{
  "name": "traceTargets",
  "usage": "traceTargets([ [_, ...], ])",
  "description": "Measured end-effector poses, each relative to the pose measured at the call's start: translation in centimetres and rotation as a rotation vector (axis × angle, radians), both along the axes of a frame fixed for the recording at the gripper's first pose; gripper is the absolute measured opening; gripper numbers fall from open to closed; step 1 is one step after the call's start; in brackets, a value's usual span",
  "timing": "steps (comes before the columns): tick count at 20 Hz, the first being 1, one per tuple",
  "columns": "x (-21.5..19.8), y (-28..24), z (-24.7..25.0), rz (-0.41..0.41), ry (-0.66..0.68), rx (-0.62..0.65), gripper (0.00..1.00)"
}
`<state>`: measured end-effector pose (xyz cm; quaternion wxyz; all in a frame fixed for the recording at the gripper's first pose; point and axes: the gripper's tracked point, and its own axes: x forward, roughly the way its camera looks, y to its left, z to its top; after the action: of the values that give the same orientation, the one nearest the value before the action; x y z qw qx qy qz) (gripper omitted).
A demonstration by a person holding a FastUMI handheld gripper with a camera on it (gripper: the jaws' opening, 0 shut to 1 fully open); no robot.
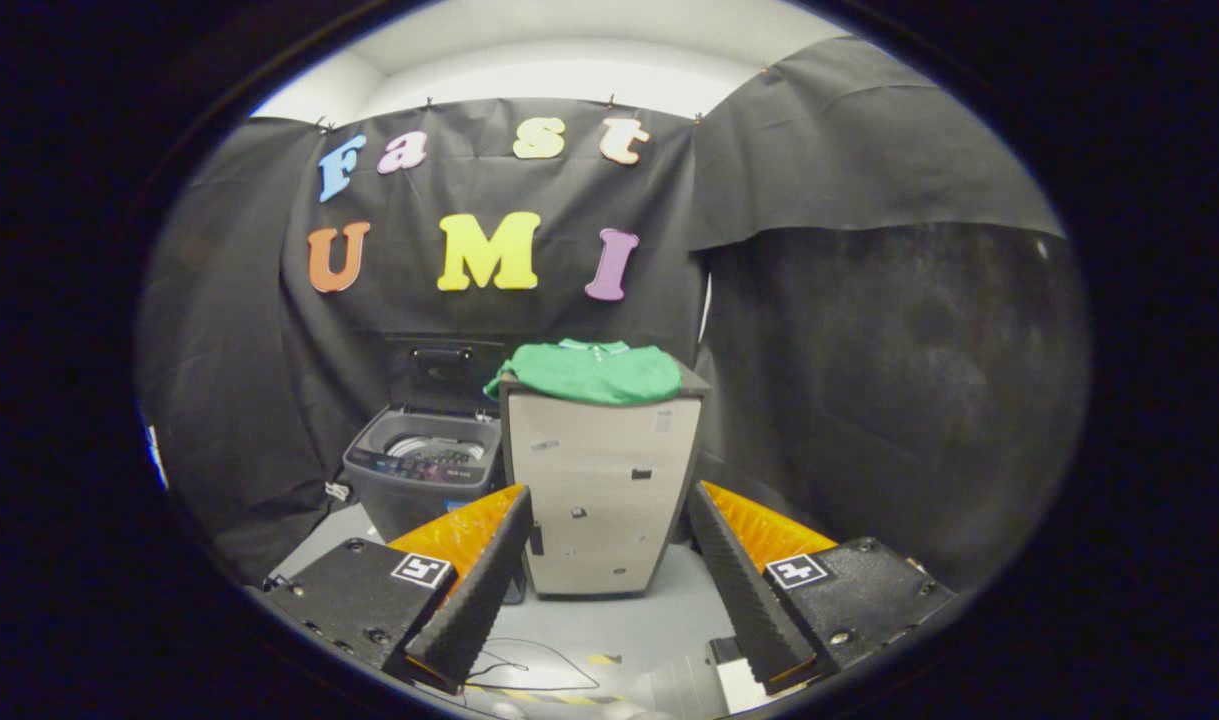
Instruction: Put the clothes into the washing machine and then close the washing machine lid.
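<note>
While the gripper (609, 560) hangs with fingers spread wide on nothing, a folded green cloth garment (589, 371) lies atop a tall beige cabinet (599, 490) beyond them; beside it, a grey top-loading washing machine (421, 478), lid (443, 374) raised.

The single view rides on the gripper (609, 540) and looks forward along its two fingers (479, 590), which spread wide apart at 6 o'clock with nothing between them. The camera sits low and well back from the scene, facing the booth's rear cloth wall (269, 340) head-on. Dead ahead, beyond the fingers, stands a beige cabinet (599, 480) with green clothes (589, 372) on top. The washing machine (424, 470), lid (441, 375) raised, sits just beside the cabinet toward 9 o'clock. Grey floor (609, 620) runs beneath the fingers toward 6 o'clock.
</note>
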<state>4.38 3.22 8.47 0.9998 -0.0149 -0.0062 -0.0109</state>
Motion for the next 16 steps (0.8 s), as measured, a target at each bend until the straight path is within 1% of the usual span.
traceTargets([
  [3,3.2,0.8,3.3,0.015,-0.005,0.000,0.99],
  [6,7.5,1.4,6.9,0.027,-0.026,0.001,0.99],
  [8,11.0,1.1,9.4,0.032,-0.039,-0.013,0.99],
  [11,16.9,1.0,12.6,0.061,-0.034,-0.005,0.99],
  [16,27.3,1.5,16.3,0.108,-0.009,-0.022,0.99],
])
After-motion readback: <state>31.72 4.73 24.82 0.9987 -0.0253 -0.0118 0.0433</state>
